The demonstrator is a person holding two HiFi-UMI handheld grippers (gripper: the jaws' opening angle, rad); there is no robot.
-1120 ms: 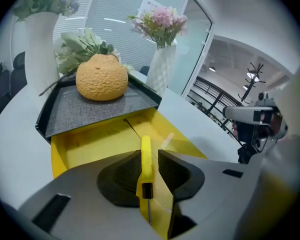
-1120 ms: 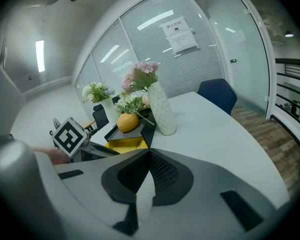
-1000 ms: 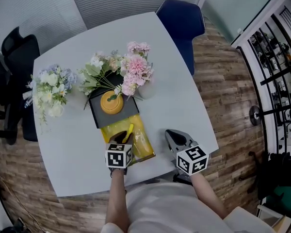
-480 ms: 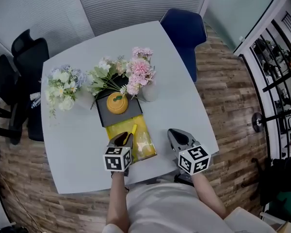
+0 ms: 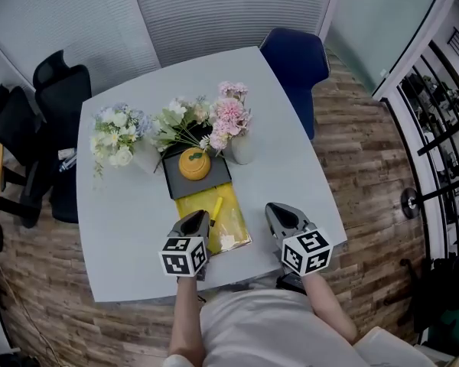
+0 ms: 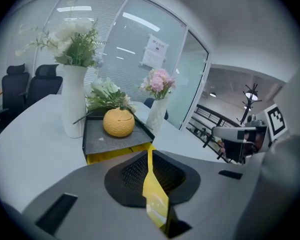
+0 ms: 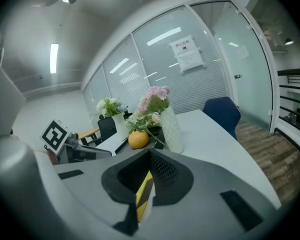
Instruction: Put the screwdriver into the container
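Where it lies in the container (image 5: 190,205), the screwdriver (image 5: 216,206) is yellow.

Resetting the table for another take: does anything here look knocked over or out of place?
A loose flower bunch lies flat at the far end of the dark tray, behind the orange fruit, not in a vase. The smooth vase and the textured vase stand upright; nothing looks spilled or damaged.

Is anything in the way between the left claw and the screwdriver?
Nothing visible does. The screwdriver lies in the yellow container, just ahead of the left claw, whose jaws are closing on nothing.
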